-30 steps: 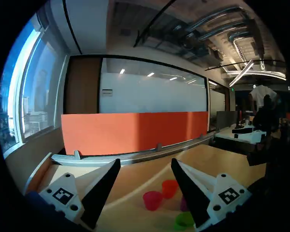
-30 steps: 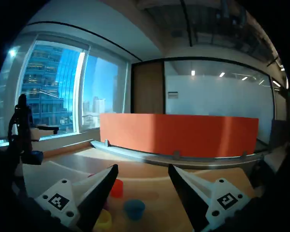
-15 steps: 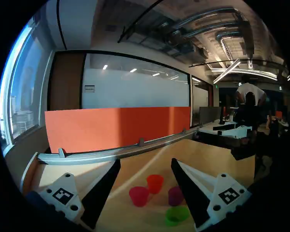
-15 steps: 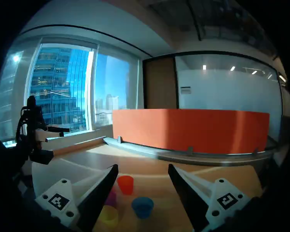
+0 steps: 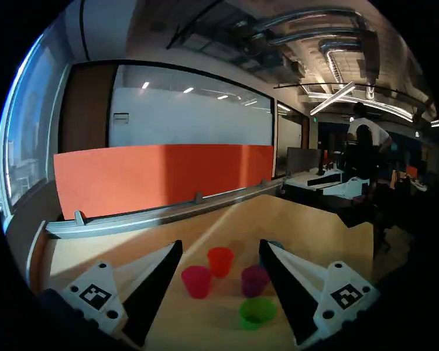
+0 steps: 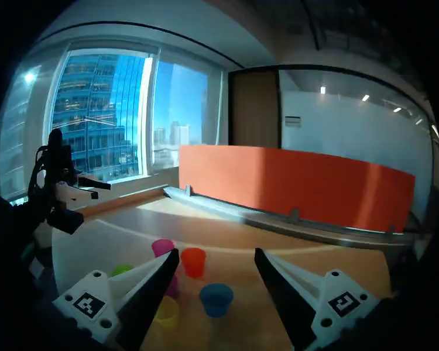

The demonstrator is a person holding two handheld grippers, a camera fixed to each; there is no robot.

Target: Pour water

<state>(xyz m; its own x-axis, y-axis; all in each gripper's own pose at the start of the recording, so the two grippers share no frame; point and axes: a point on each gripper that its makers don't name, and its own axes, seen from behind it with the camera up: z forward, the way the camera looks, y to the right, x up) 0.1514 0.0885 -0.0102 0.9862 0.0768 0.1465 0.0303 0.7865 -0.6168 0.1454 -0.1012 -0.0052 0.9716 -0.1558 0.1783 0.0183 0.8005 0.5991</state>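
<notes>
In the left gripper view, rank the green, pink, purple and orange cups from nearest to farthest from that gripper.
1. Green cup, front right.
2. Pink cup, left, and purple cup, right: too close to call.
3. Orange cup, centre, behind them.

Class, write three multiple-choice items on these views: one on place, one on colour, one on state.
1. Right gripper view: the blue cup stands A on the windowsill, B on the table, C on the floor.
2. Left gripper view: the nearest cup is A white, B black, C green.
3. The left hand-held gripper is A open, B shut on a cup, C shut on a bottle.
Answers: B, wood lies under it; C, the green cup sits lowest in view; A, a wide gap parts its fingers.
</notes>
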